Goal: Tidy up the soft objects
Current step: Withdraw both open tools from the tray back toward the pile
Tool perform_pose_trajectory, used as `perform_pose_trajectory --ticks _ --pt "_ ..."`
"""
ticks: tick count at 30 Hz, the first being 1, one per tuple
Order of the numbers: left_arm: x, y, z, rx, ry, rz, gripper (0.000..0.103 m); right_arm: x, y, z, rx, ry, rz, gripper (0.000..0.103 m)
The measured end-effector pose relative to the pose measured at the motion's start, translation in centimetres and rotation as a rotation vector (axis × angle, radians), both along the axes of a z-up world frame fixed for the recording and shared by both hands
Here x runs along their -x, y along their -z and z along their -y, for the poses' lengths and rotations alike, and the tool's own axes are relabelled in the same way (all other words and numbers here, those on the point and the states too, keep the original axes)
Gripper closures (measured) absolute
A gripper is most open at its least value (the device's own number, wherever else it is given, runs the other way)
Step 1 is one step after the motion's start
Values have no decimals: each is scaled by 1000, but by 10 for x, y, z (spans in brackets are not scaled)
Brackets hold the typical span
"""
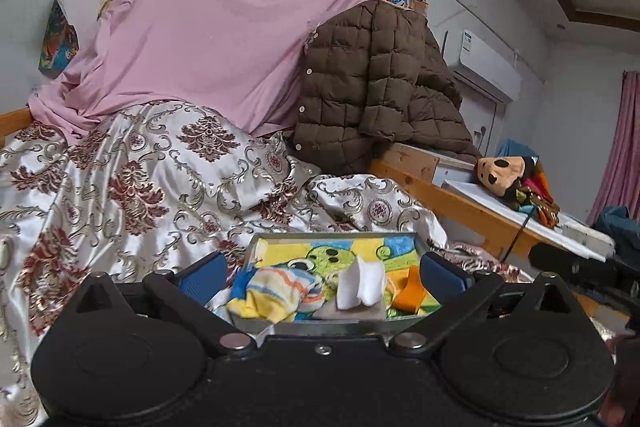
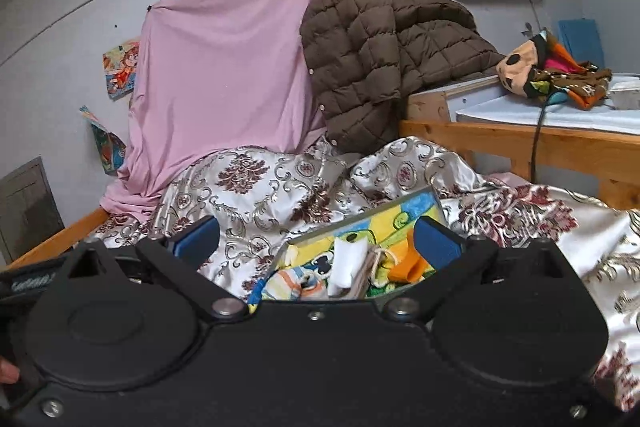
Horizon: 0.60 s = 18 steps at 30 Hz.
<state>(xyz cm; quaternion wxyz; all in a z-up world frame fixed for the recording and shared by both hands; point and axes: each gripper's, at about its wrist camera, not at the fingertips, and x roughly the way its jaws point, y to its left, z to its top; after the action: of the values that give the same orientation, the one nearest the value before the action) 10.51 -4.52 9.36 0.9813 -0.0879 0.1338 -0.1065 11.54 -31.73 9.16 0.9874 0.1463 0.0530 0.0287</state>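
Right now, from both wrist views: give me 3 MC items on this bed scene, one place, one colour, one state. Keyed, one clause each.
1. Where is the brown quilted jacket?
A. Draped over the raised wooden end of the bed, right of the pink sheet
B. Folded inside the tray
C. On the floor

2. What colour is the sheet hung against the wall?
A. Green
B. Pink
C. Black

3. How do the left gripper jaws stand?
A. Clamped on the jacket
B. Shut on nothing
C. Wide apart, gripping nothing

Answers:
1 A: it hangs over the wooden frame, beside the sheet.
2 B: the cloth is plainly pink in both views.
3 C: the blue pads sit far apart, with the tray of small cloths seen between them, unpinched.
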Motion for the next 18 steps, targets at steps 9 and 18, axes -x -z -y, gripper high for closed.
perform_pose_trajectory --ticks 9,18 --pt "37 29 -29 -43 -8 -34 1 34 13 -20 33 34 -64 1" --pt "57 61 -50 -75 30 -194 1 54 41 -45 40 23 -253 0"
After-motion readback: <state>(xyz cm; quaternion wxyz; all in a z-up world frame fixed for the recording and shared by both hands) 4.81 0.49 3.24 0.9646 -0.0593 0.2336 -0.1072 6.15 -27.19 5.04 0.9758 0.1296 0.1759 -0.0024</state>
